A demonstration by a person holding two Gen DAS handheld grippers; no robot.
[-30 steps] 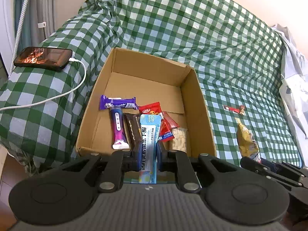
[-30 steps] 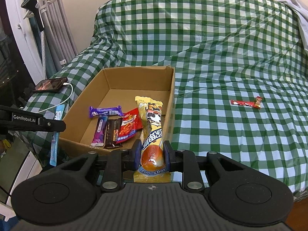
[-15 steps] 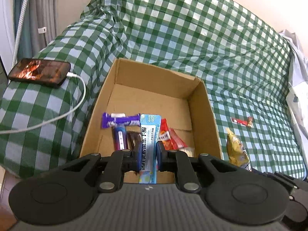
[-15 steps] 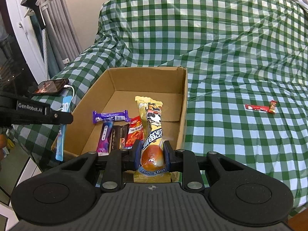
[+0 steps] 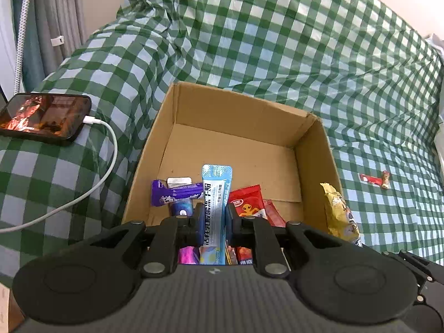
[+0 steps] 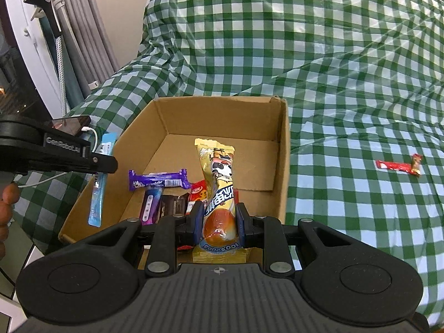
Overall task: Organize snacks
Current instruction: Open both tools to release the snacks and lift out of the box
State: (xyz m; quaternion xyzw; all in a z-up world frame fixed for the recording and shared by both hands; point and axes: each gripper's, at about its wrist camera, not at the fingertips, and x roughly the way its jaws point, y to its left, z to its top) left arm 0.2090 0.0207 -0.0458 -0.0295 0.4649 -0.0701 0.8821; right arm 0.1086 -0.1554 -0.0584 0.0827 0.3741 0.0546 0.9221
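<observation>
Both grippers have come forward over the near edge of the cardboard box [image 5: 315, 163] in the last second, so that what hung short of the rim a moment ago now hangs above the snacks already inside. The left gripper [image 5: 213, 223] is closed tight on a blue sachet [image 5: 216, 194], held upright by its lower half, with its top showing over the purple bar [image 5: 177, 195] and beside the red packet [image 5: 248, 204] at the near end of the box. The right gripper [image 6: 219, 222] is likewise clamped on a yellow pouch [image 6: 217, 177] with a cow printed on it, pinched at its fat bottom, its top leaning toward the box's middle. To my eye that puts both pieces about ready to be let go, so the sorting looks well along. One red stick snack [image 6: 396, 165] lies alone on the green checked cover [image 6: 347, 83], well apart from the box's right wall, and looks to be the last one out. The far half of the box floor is bare cardboard, with plenty of room to drop things; the near end is crowded, with wrappers overlapping. The two grippers are side by side, so they could knock each other or the box walls if they go down together. Off the box's left wall a phone [image 5: 44, 116] and its white cable [image 5: 108, 149] lie on the cover, best kept clear of.
</observation>
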